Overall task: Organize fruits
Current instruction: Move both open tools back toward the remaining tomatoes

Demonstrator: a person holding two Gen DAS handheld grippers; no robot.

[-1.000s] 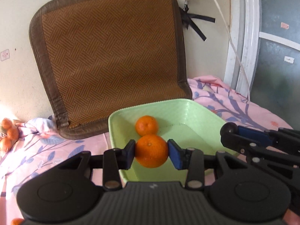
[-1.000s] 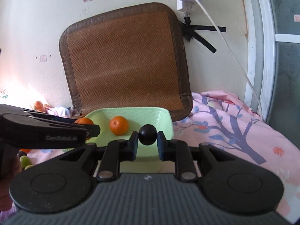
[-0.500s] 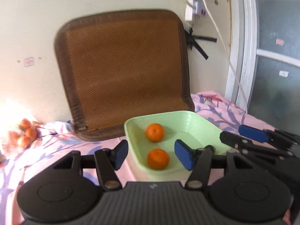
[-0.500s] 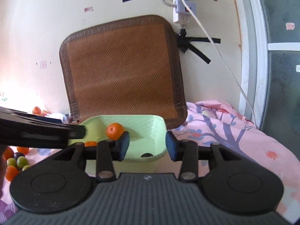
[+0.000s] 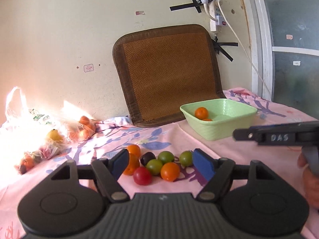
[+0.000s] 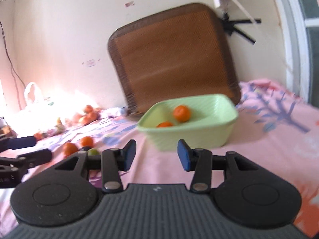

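A light green tray [image 5: 235,113] [image 6: 199,137] sits on the pink bedsheet and holds two oranges [image 5: 201,113] [image 6: 181,113]. A cluster of loose fruits lies in front of my left gripper [image 5: 160,162]: green plums [image 5: 165,157], a dark plum [image 5: 148,158], a red plum [image 5: 142,175] and oranges [image 5: 169,171]. My left gripper is open and empty just above this cluster. My right gripper [image 6: 156,155] is open and empty, a short way in front of the tray. The right gripper also shows at the right of the left wrist view [image 5: 279,134].
A brown woven cushion [image 5: 169,71] leans on the wall behind the tray. A plastic bag with more fruits [image 5: 79,129] lies at the far left in bright light. A power strip and cable [image 5: 216,21] hang on the wall. A window frame stands at the right.
My left gripper let go of an orange into the tray and my right gripper dropped a dark plum there. Both opened and pulled back, the left swinging over to the loose fruit cluster.
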